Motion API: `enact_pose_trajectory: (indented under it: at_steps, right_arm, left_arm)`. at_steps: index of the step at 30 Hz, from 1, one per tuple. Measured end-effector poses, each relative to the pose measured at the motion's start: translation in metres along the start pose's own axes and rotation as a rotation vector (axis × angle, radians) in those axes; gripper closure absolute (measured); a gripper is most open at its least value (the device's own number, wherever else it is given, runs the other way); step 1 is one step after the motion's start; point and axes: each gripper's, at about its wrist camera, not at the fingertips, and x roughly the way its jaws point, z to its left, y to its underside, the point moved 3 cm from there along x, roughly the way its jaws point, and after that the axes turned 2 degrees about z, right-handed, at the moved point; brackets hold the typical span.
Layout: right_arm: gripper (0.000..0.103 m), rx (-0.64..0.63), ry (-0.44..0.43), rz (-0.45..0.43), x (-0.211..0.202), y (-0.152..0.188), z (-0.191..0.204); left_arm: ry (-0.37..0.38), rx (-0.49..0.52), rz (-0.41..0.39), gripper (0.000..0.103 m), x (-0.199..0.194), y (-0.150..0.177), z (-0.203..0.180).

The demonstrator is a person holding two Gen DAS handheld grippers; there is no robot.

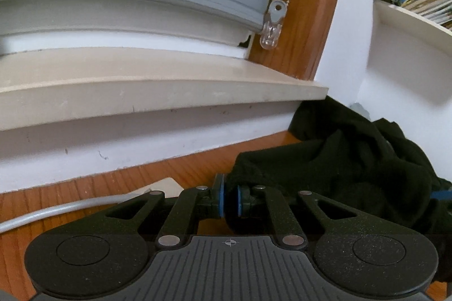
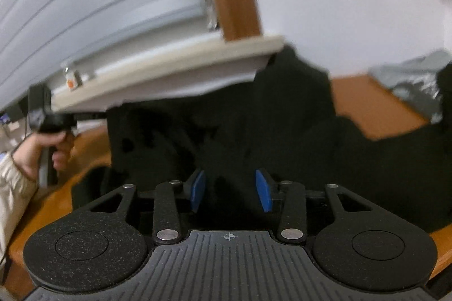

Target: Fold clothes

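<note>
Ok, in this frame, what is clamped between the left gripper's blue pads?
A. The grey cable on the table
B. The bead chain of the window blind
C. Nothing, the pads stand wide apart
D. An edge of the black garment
D. In the left wrist view the left gripper has its pads nearly together with a fold of the black garment pinched between them, above the wooden table.

The right gripper has its jaws apart over a black cloth that lies bunched on the brown surface. Far to the left, a hand holds the other gripper by the cloth's edge.
</note>
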Motion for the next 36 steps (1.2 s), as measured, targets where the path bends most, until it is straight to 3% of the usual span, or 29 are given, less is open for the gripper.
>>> enact_pose_trajectory:
  at_steps: [4,7,9,16,23,26,30,36]
  right_arm:
    - [0.062,-0.034,-0.029,0.038,0.024,0.012,0.015]
    - [0.078,-0.072,-0.057,0.076,0.037,0.025,0.032]
    - [0.079,-0.101,-0.07,0.092,0.041,0.031,0.044]
    - [0.078,-0.122,-0.177,0.101,0.032,0.044,0.065]
    - [0.075,-0.165,-0.239,0.121,0.034,0.046,0.081]
    - [0.073,-0.17,-0.278,0.13,0.044,0.043,0.089]
    - [0.073,-0.235,-0.33,0.143,0.064,0.036,0.116]
    - [0.067,-0.236,-0.305,0.114,0.06,0.017,0.106]
  left_arm:
    - [0.015,-0.023,-0.007,0.094,-0.004,-0.003,0.006]
    - [-0.001,-0.002,0.001,0.094,-0.006,-0.003,0.005]
    - [-0.012,0.011,0.005,0.091,-0.01,-0.004,0.004]
    - [-0.058,0.006,-0.067,0.06,-0.038,-0.019,0.011]
    - [-0.01,0.031,-0.071,0.059,-0.041,-0.021,-0.004]
    - [0.034,0.067,-0.059,0.047,-0.037,-0.019,-0.022]
    - [0.084,0.116,-0.05,0.047,-0.031,-0.015,-0.044]
    - [0.129,0.155,0.009,0.043,-0.016,-0.001,-0.062]
